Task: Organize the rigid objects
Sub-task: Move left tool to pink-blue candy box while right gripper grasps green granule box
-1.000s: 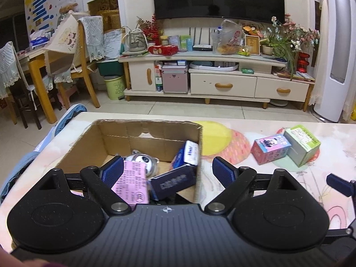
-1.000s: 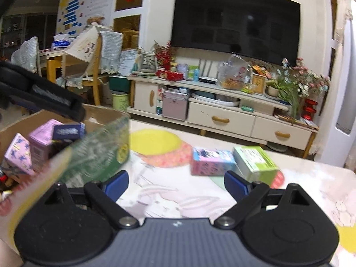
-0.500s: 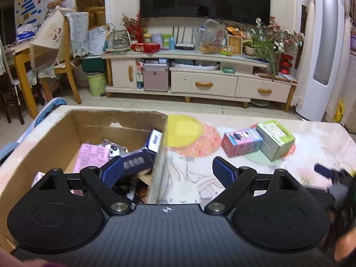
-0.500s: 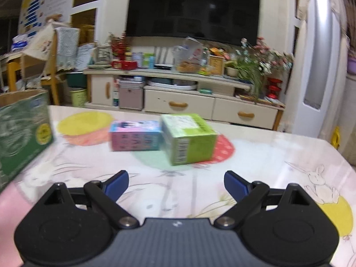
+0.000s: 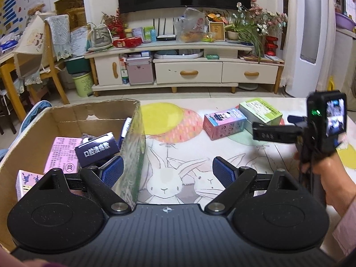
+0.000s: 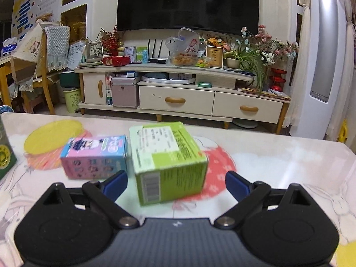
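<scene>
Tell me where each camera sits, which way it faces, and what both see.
Left wrist: on the left gripper, open astride the cardboard box wall; right gripper and hand show.
Right wrist: on the right gripper, jaws opening toward the green box.
Shared: green box, pink box, TV stand.

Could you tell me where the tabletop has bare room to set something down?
Free: the rabbit-print cloth between the brown cardboard box and the pink carton, and right of the green carton. Crowded: inside the box.
</scene>
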A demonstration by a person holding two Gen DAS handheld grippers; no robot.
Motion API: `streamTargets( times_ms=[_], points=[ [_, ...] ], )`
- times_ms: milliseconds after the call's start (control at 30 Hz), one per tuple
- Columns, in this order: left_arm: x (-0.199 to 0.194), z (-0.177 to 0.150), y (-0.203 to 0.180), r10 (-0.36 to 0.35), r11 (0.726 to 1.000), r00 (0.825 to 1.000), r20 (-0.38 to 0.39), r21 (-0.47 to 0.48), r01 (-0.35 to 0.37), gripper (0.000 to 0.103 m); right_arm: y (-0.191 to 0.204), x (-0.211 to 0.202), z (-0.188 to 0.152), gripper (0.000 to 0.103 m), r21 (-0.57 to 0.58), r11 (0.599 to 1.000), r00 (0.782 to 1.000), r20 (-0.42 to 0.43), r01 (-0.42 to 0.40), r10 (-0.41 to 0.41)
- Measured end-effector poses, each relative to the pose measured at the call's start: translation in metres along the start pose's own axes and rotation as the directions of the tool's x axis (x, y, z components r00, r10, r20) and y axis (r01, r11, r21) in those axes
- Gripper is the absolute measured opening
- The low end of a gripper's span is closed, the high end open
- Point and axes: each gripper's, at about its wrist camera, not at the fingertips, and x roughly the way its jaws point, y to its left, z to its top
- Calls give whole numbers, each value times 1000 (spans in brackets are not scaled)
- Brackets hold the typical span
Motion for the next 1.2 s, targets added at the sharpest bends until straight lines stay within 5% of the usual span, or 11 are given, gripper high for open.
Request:
streamTargets(
  times_ms=[167, 300, 433, 1033, 1200],
  points=[
    [1, -4, 0, -11, 1000, 1000, -10, 2, 11, 103, 2, 12, 2, 97, -21, 1000, 1000, -16, 5, -5],
    [4, -8, -8, -15, 1000, 1000, -23, 11, 15, 103, 4, 12, 3, 75, -25, 1000, 1000, -24, -17, 16],
    [6, -9, -14, -12, 1000, 1000, -28, 27, 12, 103, 3, 3, 0, 71, -28, 999, 1000, -21, -16, 15],
    [36, -9, -55, -93, 995, 995, -17, -31, 93, 103, -44, -111, -63, 71, 41, 993, 992, -47, 115, -113],
    [59, -10, -78, -88, 995, 996, -7, -42, 88, 103, -48, -116, -68, 73, 68, 991, 992, -44, 119, -116]
  ],
)
